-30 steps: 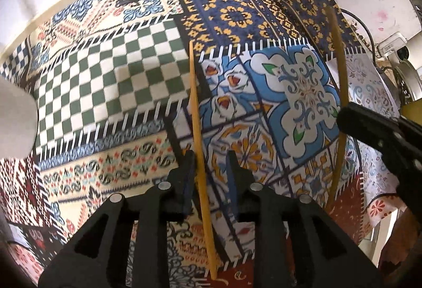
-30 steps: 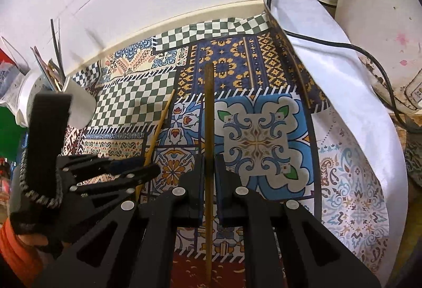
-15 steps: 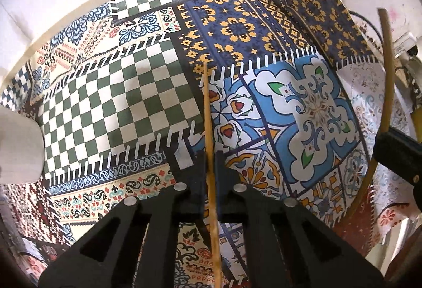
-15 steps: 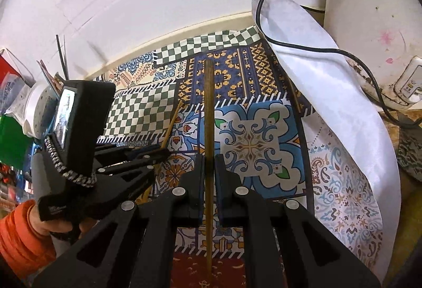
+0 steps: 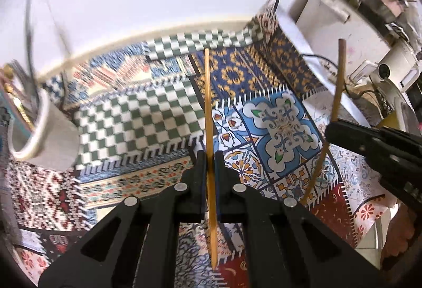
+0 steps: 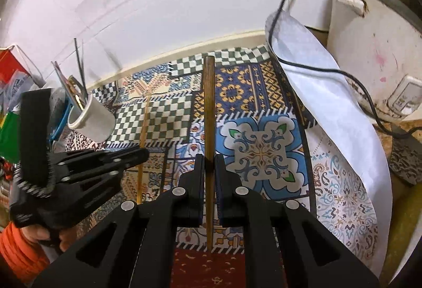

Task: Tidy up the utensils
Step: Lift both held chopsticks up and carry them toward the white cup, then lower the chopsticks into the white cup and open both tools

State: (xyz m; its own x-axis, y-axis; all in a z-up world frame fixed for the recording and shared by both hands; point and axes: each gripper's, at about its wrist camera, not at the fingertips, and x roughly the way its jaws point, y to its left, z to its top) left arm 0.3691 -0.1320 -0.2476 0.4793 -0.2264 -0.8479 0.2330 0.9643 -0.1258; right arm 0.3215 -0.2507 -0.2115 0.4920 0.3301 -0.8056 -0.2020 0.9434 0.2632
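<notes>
Left gripper [image 5: 208, 164] and right gripper [image 6: 209, 166] each clamp a chopstick, now lifted off the cloth [image 5: 132, 124]. Holder [image 6: 89, 119] has come nearer at left edge: drop-off likely next.

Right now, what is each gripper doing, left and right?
Left gripper: closed on the light chopstick.
Right gripper: closed on the dark chopstick.

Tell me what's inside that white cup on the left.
The white cup holds several thin upright utensils, dark sticks and something with a gold tip. Their lower ends are hidden by the cup wall, and blur keeps me from naming them.
</notes>
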